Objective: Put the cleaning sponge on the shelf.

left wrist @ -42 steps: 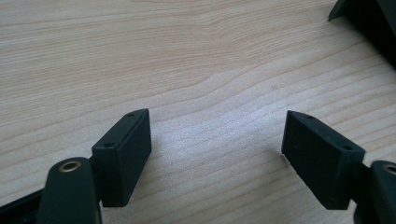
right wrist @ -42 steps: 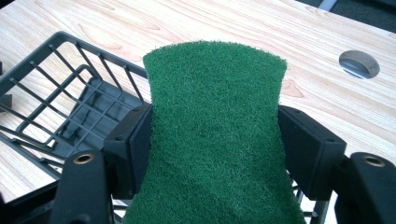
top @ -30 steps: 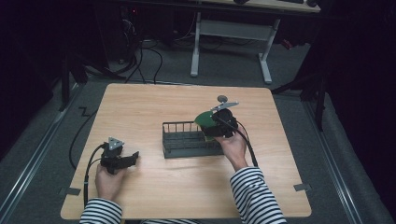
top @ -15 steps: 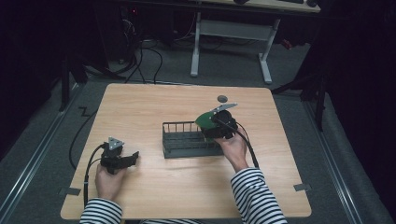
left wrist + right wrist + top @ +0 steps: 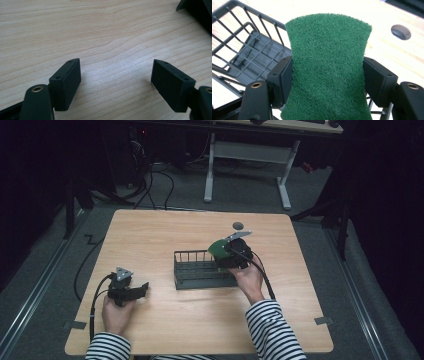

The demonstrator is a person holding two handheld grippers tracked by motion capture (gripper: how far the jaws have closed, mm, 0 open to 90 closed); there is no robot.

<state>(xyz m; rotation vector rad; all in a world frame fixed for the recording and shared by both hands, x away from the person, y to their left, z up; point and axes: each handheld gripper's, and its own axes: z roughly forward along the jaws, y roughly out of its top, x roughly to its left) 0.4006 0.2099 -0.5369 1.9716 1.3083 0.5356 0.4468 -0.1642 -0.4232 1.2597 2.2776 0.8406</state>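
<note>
A green scouring pad [image 5: 328,65] is pinched between the jaws of my right gripper [image 5: 327,77], which is shut on it. In the high view the green scouring pad [image 5: 217,248] pokes out of the right gripper [image 5: 235,252] above the right end of a black wire basket [image 5: 197,270]. The basket [image 5: 249,52] lies below and left of the pad. My left gripper [image 5: 131,290] rests low on the table's front left, and its jaws [image 5: 115,82] stand wide open over bare wood with nothing between them.
A small dark round hole [image 5: 238,225] sits in the wooden table top [image 5: 150,235] behind the right gripper. A dark corner of the basket [image 5: 197,12] appears at the top right of the left gripper view. Cables and a desk frame [image 5: 245,165] stand on the floor beyond.
The right gripper with the green pad has shifted slightly left and down toward the basket's right end. The left gripper has stayed still.
</note>
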